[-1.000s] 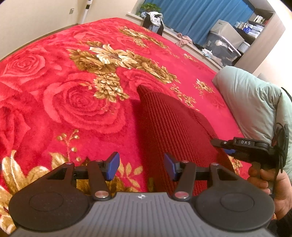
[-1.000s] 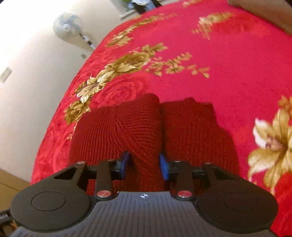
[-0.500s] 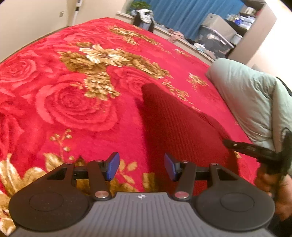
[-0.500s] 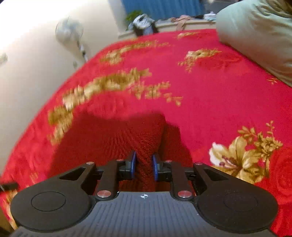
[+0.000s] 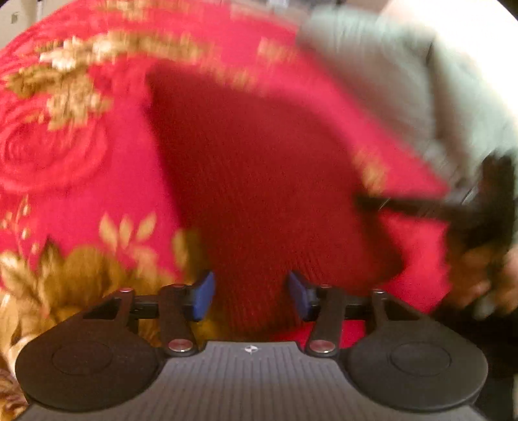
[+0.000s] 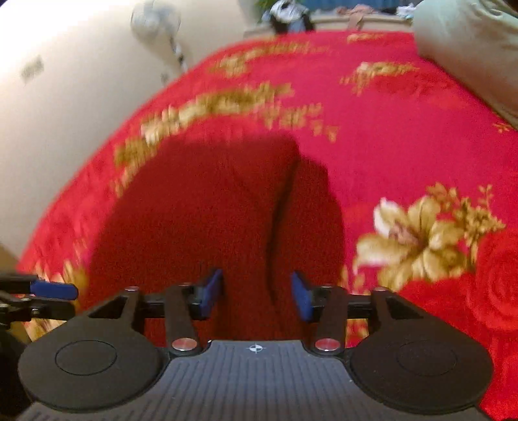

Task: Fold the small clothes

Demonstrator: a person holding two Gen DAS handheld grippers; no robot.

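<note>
Both claws stand spread with nothing between their blue pads. Left claw hovers just above the near end of the dark red ribbed knit garment, its pads to either side of the fabric without touching it. Right claw hangs over the same dark red ribbed knit garment from the other side, pads apart above a lengthwise fold ridge that runs away from the camera. In the left wrist view the right claw shows as a dark blurred bar at the garment's right side, with the person's right hand behind it; the view is too smeared to read finer detail. In the right wrist view one blue pad of the left claw pokes in at the left border.

The garment lies on a bed covered with a bright red blanket patterned with gold flowers and roses, nearer the bed's left edge. A pale grey-green pillow sits at the far right corner of the bed. Beyond the left edge stands a white pedestal fan against a cream wall.
</note>
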